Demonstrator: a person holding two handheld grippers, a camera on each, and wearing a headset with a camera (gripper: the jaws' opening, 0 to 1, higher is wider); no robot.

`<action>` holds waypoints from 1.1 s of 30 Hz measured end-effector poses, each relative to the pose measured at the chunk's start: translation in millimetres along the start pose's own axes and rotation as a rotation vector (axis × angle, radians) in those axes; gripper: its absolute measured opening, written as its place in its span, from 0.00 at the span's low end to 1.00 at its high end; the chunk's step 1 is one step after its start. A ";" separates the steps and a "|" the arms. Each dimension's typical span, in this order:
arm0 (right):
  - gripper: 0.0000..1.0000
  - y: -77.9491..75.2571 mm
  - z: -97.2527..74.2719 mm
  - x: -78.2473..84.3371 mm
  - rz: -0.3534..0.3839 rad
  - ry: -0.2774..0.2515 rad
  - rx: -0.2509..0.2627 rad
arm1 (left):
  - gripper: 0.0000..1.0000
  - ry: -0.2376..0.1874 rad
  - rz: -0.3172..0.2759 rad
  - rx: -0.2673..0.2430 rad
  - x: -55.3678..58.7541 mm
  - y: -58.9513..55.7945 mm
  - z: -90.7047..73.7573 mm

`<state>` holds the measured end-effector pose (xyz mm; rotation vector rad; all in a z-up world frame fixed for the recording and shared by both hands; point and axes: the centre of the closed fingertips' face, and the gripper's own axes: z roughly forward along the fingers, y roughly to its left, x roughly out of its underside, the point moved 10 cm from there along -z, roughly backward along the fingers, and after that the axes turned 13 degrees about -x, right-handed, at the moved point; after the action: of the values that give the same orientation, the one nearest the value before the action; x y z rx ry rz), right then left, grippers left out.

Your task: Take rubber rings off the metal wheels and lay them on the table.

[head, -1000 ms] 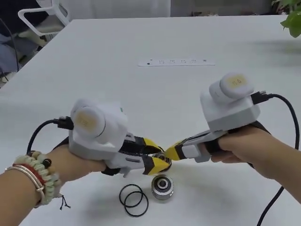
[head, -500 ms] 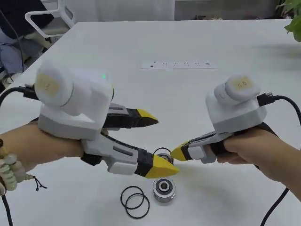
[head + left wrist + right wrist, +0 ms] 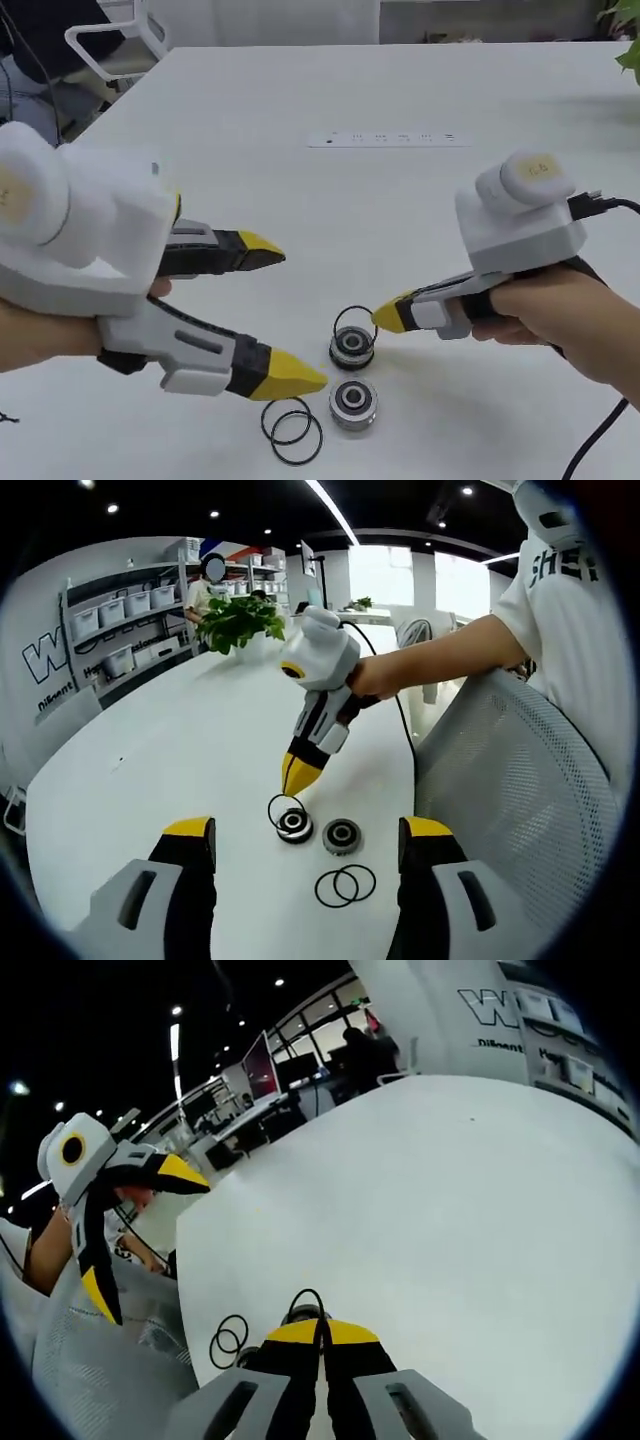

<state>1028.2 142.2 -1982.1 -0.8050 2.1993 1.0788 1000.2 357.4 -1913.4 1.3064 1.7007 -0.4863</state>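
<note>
Two metal wheels stand on the white table (image 3: 420, 220), a farther wheel (image 3: 352, 348) (image 3: 295, 826) and a nearer wheel (image 3: 352, 398) (image 3: 341, 835). A black rubber ring (image 3: 347, 316) (image 3: 283, 806) (image 3: 305, 1303) rises as a loop from the farther wheel. My right gripper (image 3: 386, 318) (image 3: 297, 776) (image 3: 322, 1332) is shut on that ring's edge. Two loose rings (image 3: 290, 428) (image 3: 345, 884) (image 3: 228, 1340) lie overlapping on the table by the nearer wheel. Left of the wheels and above the table, my left gripper (image 3: 290, 318) (image 3: 308, 830) (image 3: 130, 1230) is open and holds nothing.
A white power strip (image 3: 388, 139) lies across the middle of the table. An office chair (image 3: 110, 45) stands at the far left corner. The right gripper's black cable (image 3: 600, 440) trails off at the lower right.
My left gripper opened, let go of the wheel and drew back left and up. The wheel now rests on the table, with the right gripper still pinching its ring.
</note>
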 end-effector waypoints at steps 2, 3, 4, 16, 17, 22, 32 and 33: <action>0.00 1.0 -0.1 -0.8 -0.006 0.002 0.000 | 0.73 0.003 0.002 -0.006 3.0 -0.4 -5.6; 0.00 1.7 -0.1 -1.2 -0.007 0.000 -0.001 | 0.73 0.005 -0.001 -0.013 5.5 -0.5 -10.1; 0.00 2.6 -0.2 -1.5 -0.009 0.000 -0.003 | 0.74 0.007 -0.004 -0.022 7.3 -0.2 -13.1; 0.00 16.3 5.8 -7.5 -0.054 0.012 -0.033 | 0.76 0.049 -0.067 -0.099 32.2 -14.1 -40.1; 0.00 18.7 6.7 -8.9 -0.062 0.012 -0.040 | 0.76 0.081 -0.054 -0.092 36.8 -18.5 -43.5; 0.00 24.8 10.0 -11.7 -0.086 0.016 -0.058 | 0.77 0.124 -0.060 -0.105 45.9 -23.4 -51.9; 0.00 40.2 19.4 -17.7 -0.145 0.038 -0.111 | 0.79 0.177 -0.090 -0.137 60.3 -25.8 -66.8; 0.00 41.5 20.4 -17.6 -0.150 0.042 -0.115 | 0.79 0.182 -0.091 -0.137 61.2 -26.1 -67.6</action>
<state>1014.6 184.4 -1960.1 -1.0342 2.0887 1.1305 946.7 432.5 -1935.4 1.2082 1.9155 -0.3039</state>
